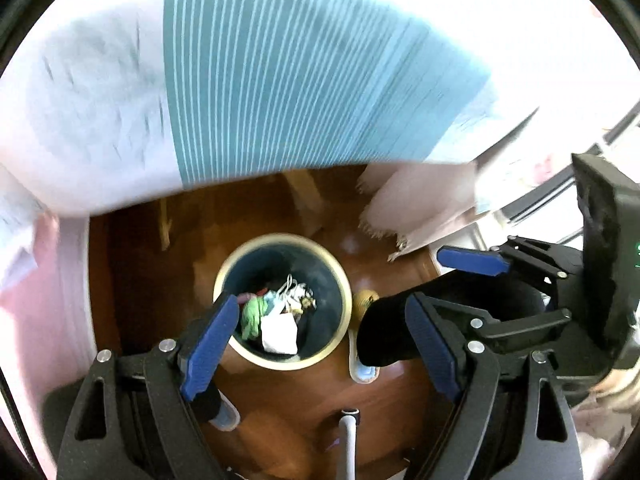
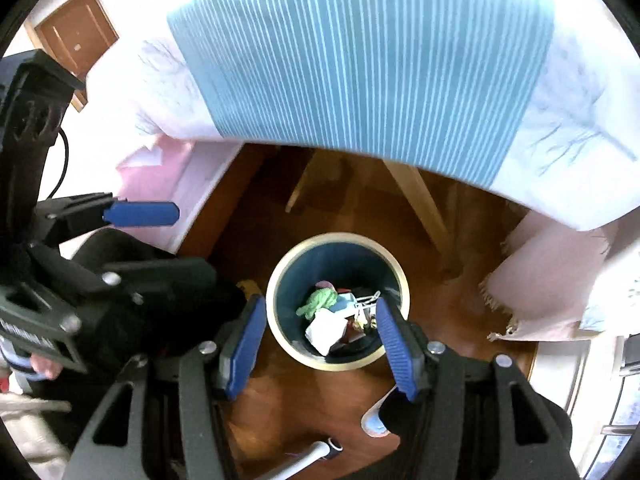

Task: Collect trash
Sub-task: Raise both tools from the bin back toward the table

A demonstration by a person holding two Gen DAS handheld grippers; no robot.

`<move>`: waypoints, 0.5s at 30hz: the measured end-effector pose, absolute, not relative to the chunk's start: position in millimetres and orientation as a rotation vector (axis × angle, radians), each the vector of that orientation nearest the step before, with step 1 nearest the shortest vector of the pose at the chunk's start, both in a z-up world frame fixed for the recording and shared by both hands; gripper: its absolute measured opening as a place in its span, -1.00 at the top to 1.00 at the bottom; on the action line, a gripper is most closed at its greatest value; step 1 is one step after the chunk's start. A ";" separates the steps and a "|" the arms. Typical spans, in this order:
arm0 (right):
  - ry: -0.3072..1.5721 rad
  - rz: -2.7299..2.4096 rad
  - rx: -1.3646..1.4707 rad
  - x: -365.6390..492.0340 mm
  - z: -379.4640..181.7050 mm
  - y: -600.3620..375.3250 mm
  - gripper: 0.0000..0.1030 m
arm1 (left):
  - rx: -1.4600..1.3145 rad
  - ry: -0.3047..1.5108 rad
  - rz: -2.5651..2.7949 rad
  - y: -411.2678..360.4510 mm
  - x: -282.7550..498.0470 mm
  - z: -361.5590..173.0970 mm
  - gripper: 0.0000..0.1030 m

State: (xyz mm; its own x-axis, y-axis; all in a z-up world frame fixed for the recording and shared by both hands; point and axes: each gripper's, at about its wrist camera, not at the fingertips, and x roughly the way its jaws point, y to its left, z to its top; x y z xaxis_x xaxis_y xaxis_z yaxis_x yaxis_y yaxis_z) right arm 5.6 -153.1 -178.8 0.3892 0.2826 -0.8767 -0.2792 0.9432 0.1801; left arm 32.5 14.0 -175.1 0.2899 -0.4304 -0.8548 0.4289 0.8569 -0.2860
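A round bin point(image 1: 344, 280) with a cream rim and dark blue inside stands on the wooden floor below both grippers; it also shows in the right wrist view point(image 2: 280, 280). Inside lie green crumpled trash point(image 1: 254, 312), white paper point(image 1: 280, 334) and other scraps, also seen in the right wrist view as green trash point(image 2: 318, 302) and white paper point(image 2: 324, 332). My left gripper point(image 1: 320, 344) is open and empty above the bin. My right gripper point(image 2: 320, 344) is open and empty above the bin, and shows in the left wrist view at the right point(image 1: 474, 260).
A table with a teal striped cloth point(image 2: 360, 64) over a white cloth overhangs the far side. Light wooden table legs point(image 2: 420, 196) stand behind the bin. A pink fringed cloth point(image 2: 540, 288) hangs at the right. The person's slippered feet point(image 1: 364, 372) stand by the bin.
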 end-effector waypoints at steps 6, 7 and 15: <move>1.027 0.376 -0.034 -5.9 -127.1 -157.6 -0.11 | 0.041 1.017 -0.590 17.0 33.9 -104.0 -0.63; 1.012 0.381 -0.035 -6.0 -119.0 -158.3 -0.11 | 0.046 0.999 -0.589 16.4 35.9 -92.6 -0.63; 0.842 0.356 -0.055 20.1 -20.6 -171.5 -0.11 | 0.082 0.841 -0.575 13.7 71.3 -0.2 -0.63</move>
State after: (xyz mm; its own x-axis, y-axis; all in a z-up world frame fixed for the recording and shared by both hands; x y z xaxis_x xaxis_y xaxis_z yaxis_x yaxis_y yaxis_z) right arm 20.1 -171.6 -20.6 0.6110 0.2864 -0.7380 -0.3296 0.9397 0.0918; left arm 71.3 13.7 -0.2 0.5247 -0.4482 -0.7238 0.5110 0.8458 -0.1533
